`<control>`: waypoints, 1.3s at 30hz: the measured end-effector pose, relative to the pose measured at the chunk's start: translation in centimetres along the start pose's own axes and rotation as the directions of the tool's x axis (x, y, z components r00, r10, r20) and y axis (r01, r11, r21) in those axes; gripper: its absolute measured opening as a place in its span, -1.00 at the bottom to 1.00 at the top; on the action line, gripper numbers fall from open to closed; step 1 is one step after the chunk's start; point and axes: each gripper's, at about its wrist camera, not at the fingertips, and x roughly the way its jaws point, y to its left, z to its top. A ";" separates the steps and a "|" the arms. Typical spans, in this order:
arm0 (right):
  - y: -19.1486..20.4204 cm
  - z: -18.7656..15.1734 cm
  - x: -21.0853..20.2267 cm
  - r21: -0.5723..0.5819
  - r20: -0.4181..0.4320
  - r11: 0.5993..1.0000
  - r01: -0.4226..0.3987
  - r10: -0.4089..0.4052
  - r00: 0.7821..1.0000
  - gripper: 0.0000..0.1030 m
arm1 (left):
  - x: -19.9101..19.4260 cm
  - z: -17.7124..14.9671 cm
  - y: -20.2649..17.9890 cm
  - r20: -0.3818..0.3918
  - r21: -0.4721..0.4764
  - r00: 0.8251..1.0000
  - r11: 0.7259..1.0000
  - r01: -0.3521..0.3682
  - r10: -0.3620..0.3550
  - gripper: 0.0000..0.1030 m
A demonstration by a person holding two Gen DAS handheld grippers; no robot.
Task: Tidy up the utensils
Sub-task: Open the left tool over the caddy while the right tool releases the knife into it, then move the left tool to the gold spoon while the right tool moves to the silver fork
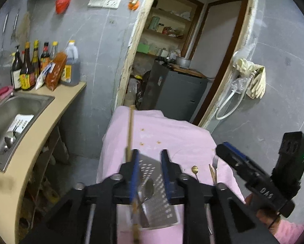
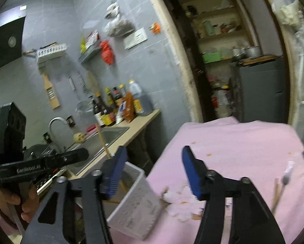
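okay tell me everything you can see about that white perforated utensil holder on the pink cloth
The utensil holder is a white, squarish bin, plastic by its look, with perforated walls and an open top. It sits at the near left of the pink cloth, appearing tilted in the right wrist view. A spoon and a wooden stick rest inside, the stick jutting well above the rim.
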 end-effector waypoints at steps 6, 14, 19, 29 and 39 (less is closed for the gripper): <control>-2.6 1.2 -3.9 -0.022 0.028 0.992 0.123 -0.122 0.992 0.57 | 0.0 -0.2 -4.4 0.066 0.076 0.998 0.997 -0.007 0.002 0.21; -6.9 1.9 -8.9 -0.047 0.069 0.948 0.314 -0.311 0.948 0.93 | 1.5 -1.3 -10.0 0.119 0.131 0.993 0.991 -0.026 0.011 0.81; -9.2 2.0 -10.9 -0.078 0.096 0.909 0.409 -0.401 0.911 0.94 | 3.1 -2.4 -13.0 0.131 0.157 0.991 0.987 -0.042 0.021 0.89; -14.4 1.0 -11.9 -0.095 0.071 0.888 0.450 -0.445 0.893 0.94 | 6.5 -5.2 -17.2 0.121 0.194 0.990 0.976 -0.098 0.075 0.89; -18.8 -2.4 -8.9 -0.100 -0.043 0.918 0.385 -0.390 0.920 0.94 | 10.3 -9.2 -17.9 0.024 0.190 0.986 0.968 -0.165 0.163 0.89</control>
